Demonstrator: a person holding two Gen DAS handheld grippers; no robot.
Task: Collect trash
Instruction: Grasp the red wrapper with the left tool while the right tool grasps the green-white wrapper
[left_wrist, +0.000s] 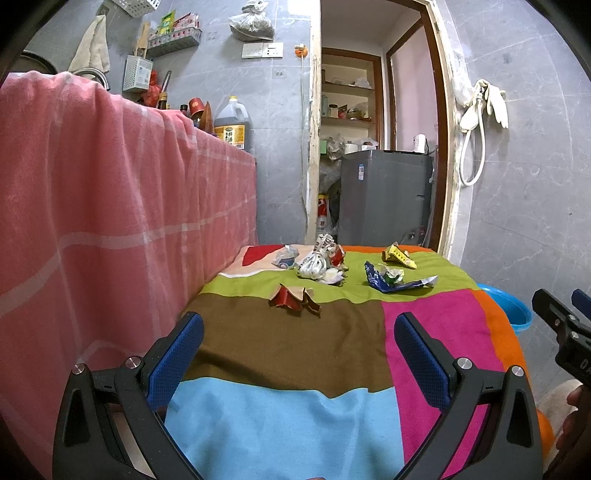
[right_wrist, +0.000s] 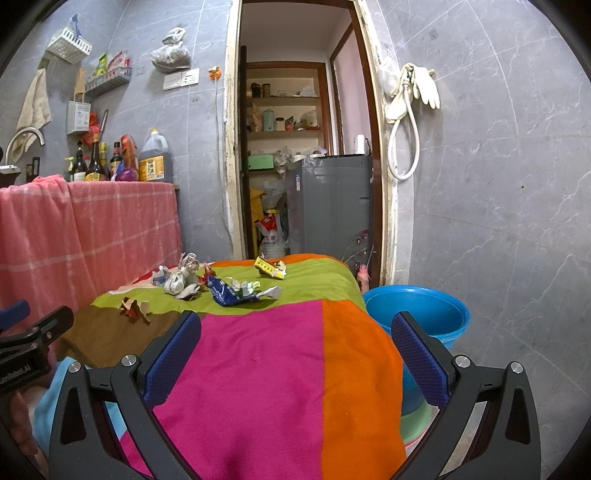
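Your trash sits bunched at the far end of the patchwork cloth (right_wrist: 280, 354): a red wrapper (left_wrist: 293, 300) nearest you on the left, a white crumpled wad (left_wrist: 316, 264) behind it, a blue wrapper (right_wrist: 231, 293) lying long-ways left to right with its silver tail pointing right, and a yellow packet (right_wrist: 269, 268) furthest back. Loads of bare cloth between you and the pile. The cloth's right edge drops off just beside a blue bucket (right_wrist: 436, 314). Your left gripper (left_wrist: 297, 347) and right gripper (right_wrist: 295, 347) both hover wide apart, holding nothing.
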